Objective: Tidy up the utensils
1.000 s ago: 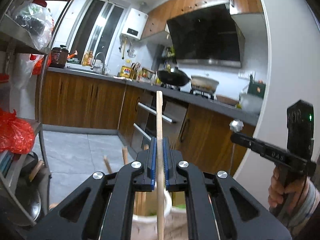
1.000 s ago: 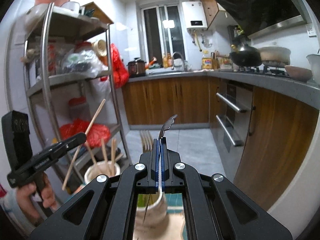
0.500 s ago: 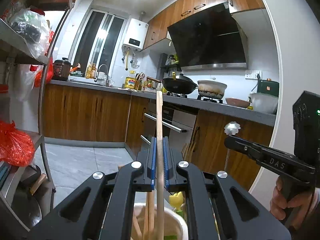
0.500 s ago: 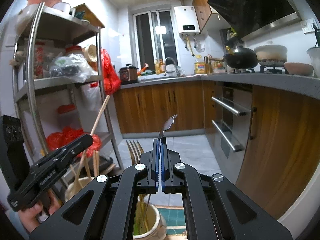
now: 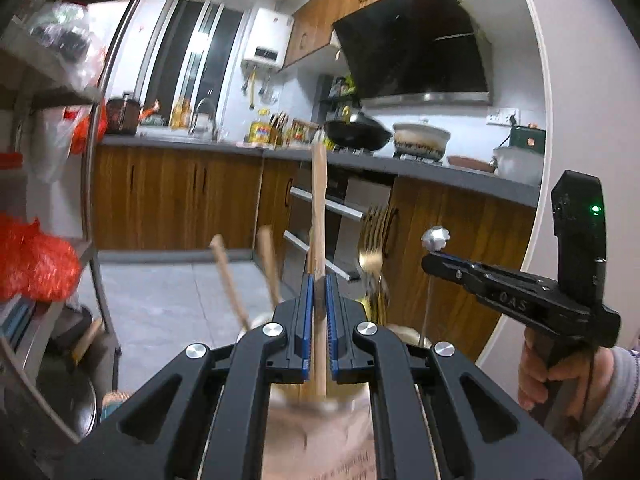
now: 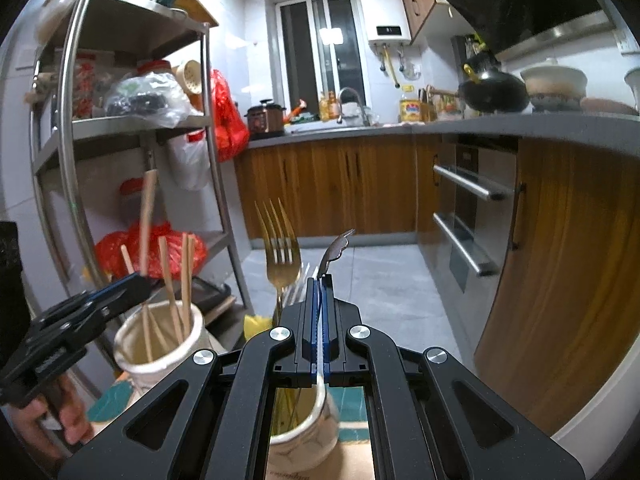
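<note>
My left gripper (image 5: 318, 280) is shut on a wooden chopstick (image 5: 319, 216), held upright with its lower end inside a white holder (image 6: 160, 352) that holds several more chopsticks (image 6: 176, 280). My right gripper (image 6: 320, 280) is shut on a thin silver utensil (image 6: 334, 250), over a second white holder (image 6: 304, 424) with a gold fork (image 6: 280, 248) standing in it. The left gripper also shows in the right wrist view (image 6: 132, 286), and the right gripper shows in the left wrist view (image 5: 434, 256).
A metal shelf rack (image 6: 120, 128) with bags and jars stands at the left. Wooden cabinets and an oven front (image 6: 468, 220) run along the right under a grey counter (image 6: 360, 132). The holders stand on a patterned teal surface (image 6: 352, 404).
Both grippers have come down toward the holders. The chopstick now reaches into the left holder, and the fork and second holder rose into the right wrist view.
</note>
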A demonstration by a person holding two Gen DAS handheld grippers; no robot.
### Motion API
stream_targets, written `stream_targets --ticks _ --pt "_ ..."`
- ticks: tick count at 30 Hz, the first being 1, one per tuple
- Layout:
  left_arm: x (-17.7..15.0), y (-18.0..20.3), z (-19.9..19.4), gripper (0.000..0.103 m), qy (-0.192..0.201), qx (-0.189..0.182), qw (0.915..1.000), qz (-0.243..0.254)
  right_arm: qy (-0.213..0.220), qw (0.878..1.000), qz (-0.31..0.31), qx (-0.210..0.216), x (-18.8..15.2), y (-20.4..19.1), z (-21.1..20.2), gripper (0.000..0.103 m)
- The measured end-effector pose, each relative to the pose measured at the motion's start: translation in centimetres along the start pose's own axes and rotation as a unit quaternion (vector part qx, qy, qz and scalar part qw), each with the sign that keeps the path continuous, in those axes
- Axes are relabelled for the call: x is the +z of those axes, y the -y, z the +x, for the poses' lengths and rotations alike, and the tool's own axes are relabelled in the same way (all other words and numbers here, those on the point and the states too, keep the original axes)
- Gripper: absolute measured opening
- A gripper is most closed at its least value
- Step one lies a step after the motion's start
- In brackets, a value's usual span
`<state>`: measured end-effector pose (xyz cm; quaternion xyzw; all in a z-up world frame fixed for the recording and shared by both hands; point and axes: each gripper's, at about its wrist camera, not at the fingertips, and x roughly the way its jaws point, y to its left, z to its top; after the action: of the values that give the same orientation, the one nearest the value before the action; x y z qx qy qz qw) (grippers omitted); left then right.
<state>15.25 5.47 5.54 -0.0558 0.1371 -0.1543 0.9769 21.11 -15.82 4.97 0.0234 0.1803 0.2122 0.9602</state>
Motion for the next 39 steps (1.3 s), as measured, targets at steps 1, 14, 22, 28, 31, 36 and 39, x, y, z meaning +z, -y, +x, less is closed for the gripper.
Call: stream_targets --ticks 1,14,22,28,31,36,39 --pt "-0.2 -0.1 -0.2 0.006 -0.005 0.003 1.0000 -0.001 -0.002 1.000 0.001 0.000 -0.1 0.1 0.1 0.003" --pt "-0.8 -1.5 -0.8 0.008 -0.048 0.047 0.9977 -0.012 -0.047 0.999 0.017 -0.007 -1.2 0.6 1.6 0.003" --pt "-0.8 -1.4 -1.3 0.008 -0.049 0.049 0.9976 -0.010 -0.055 0.998 0.023 -0.005 -1.3 0.7 1.2 0.033" --pt "-0.6 -0.7 -2.4 0.043 -0.052 0.053 0.9972 -0.001 -0.045 0.998 0.036 -0.002 -1.7 1.1 -1.2 0.069" --pt "-0.7 0.0 -3.5 0.058 -0.053 0.055 0.9970 0.012 -0.040 0.998 0.049 -0.001 -2.3 1.8 -2.9 0.080" --pt "-1.4 1.4 -5.6 0.083 -0.052 0.055 0.9966 0.034 -0.037 0.997 0.063 0.008 -3.8 2.5 -5.5 0.094" --pt "-2.0 1.8 -6.7 0.091 -0.053 0.053 0.9966 0.034 -0.031 0.998 0.048 0.009 -4.8 2.2 -7.1 0.096"
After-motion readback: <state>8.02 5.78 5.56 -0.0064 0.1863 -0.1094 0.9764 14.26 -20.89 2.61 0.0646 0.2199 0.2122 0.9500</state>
